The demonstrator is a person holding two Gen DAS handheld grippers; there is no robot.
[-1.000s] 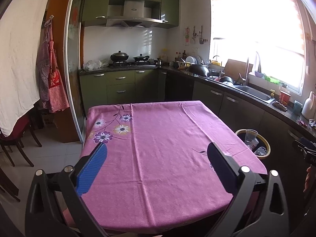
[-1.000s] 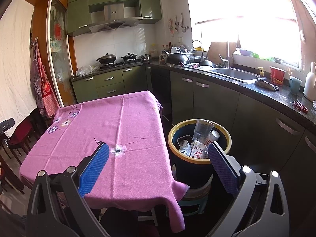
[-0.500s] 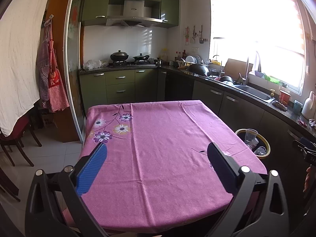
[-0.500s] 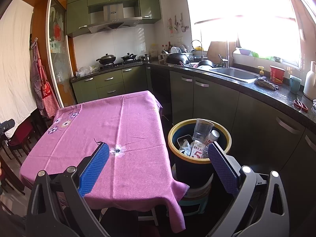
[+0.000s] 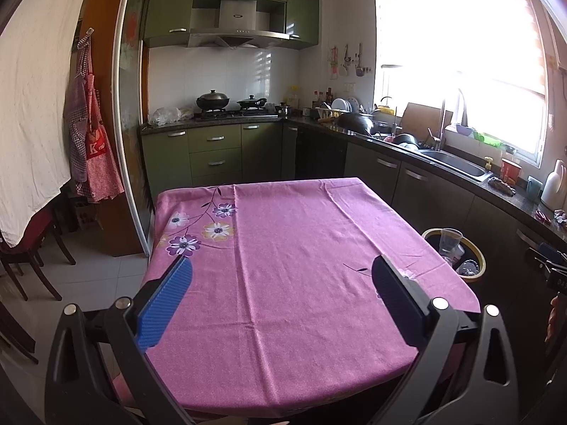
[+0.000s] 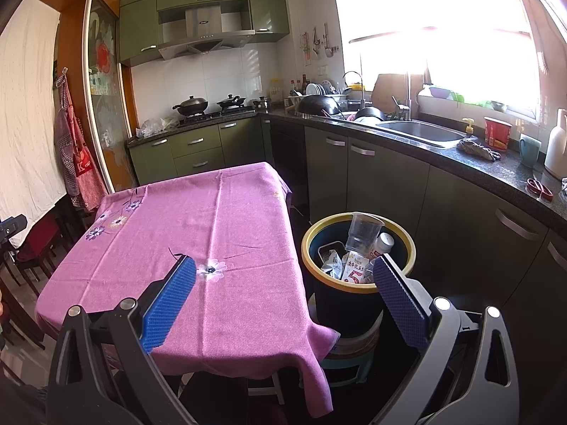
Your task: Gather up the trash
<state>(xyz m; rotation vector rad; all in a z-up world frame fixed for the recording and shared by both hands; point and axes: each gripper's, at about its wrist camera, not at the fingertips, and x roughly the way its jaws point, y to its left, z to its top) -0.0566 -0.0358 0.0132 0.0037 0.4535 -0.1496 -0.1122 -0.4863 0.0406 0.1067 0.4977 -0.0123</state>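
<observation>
A dark bin with a yellow rim (image 6: 358,283) stands on a stool right of the table and holds a clear plastic cup (image 6: 362,232), milk cartons (image 6: 354,267) and a small bottle. It also shows in the left wrist view (image 5: 476,258). My right gripper (image 6: 283,271) is open and empty, above the table's right edge beside the bin. My left gripper (image 5: 281,274) is open and empty over the near part of the pink flowered tablecloth (image 5: 283,248). No trash shows on the cloth.
Dark green cabinets and a black counter (image 6: 460,163) with a sink (image 6: 421,131) run along the right. A stove with pots (image 5: 230,104) stands at the back. Chairs (image 5: 28,258) and hanging aprons (image 5: 92,152) are on the left.
</observation>
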